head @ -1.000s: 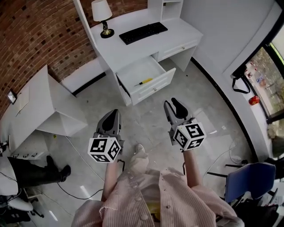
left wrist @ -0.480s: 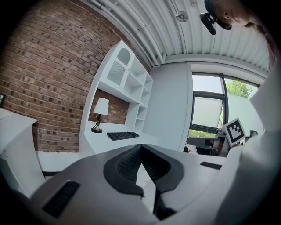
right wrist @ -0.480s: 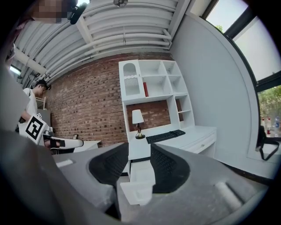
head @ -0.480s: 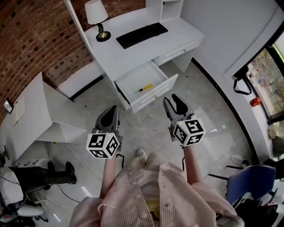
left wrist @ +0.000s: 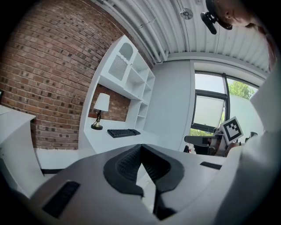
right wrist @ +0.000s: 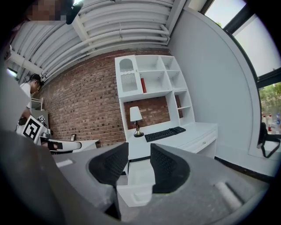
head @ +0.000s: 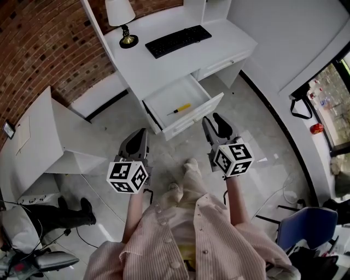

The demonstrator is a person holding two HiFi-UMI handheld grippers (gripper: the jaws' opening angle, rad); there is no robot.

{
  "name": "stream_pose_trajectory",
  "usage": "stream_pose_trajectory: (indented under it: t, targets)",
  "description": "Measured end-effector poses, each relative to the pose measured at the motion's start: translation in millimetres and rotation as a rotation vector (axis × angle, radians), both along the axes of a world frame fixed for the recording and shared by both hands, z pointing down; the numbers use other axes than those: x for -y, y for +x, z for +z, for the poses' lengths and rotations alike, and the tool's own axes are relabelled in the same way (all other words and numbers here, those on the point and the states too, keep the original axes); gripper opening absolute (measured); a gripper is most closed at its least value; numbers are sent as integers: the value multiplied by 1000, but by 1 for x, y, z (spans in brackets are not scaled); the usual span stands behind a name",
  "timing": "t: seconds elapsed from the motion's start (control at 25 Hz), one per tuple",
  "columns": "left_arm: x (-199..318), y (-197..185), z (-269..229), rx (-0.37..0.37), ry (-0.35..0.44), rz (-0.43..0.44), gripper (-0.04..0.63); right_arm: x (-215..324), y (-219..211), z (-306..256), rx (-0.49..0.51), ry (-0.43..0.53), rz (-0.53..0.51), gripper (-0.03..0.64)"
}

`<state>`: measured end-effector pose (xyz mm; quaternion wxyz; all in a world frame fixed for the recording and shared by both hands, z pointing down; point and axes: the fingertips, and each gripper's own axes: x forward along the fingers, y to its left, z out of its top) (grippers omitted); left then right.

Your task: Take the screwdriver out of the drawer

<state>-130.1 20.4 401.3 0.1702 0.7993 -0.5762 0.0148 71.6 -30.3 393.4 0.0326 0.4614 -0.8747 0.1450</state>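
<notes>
The white desk's drawer (head: 198, 115) stands pulled out, and a yellow-handled screwdriver (head: 179, 109) lies alone on its floor. My right gripper (head: 214, 121) hovers just in front of the drawer's right corner, open; its jaws have just been opening and nothing is between them. In the right gripper view the drawer (right wrist: 137, 194) shows through the right gripper (right wrist: 139, 150), with the screwdriver hidden. My left gripper (head: 140, 134) hangs over the floor to the left of the drawer, shut and empty. In its own view the left gripper (left wrist: 141, 147) has its tips meeting.
On the desk (head: 141, 63) sit a black keyboard (head: 178, 40) and a lamp (head: 121, 16). A white cabinet (head: 52, 134) stands at the left, a blue chair (head: 305, 223) at the lower right. My foot (head: 190, 167) is on the grey floor between the grippers.
Both grippers have come closer to the drawer. The right gripper's jaws have spread wider apart. The left gripper stays shut.
</notes>
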Motion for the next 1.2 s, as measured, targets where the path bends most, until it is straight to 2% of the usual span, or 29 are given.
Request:
stream_pose_trajectory:
  t: [0.2, 0.6, 0.84, 1.2]
  targets:
    - [23, -2, 13, -2, -28, -14, 0, 27, -6, 13, 2, -34, -30, 140]
    - [91, 0, 43, -18, -109, -87, 0, 114, -21, 40, -50, -102, -173, 140]
    - [131, 0, 62, -33, -174, -150, 0, 160, -39, 61, -90, -161, -321, 140]
    - [164, -1, 95, -70, -246, -269, 0, 207, -61, 103, -149, -257, -550, 140]
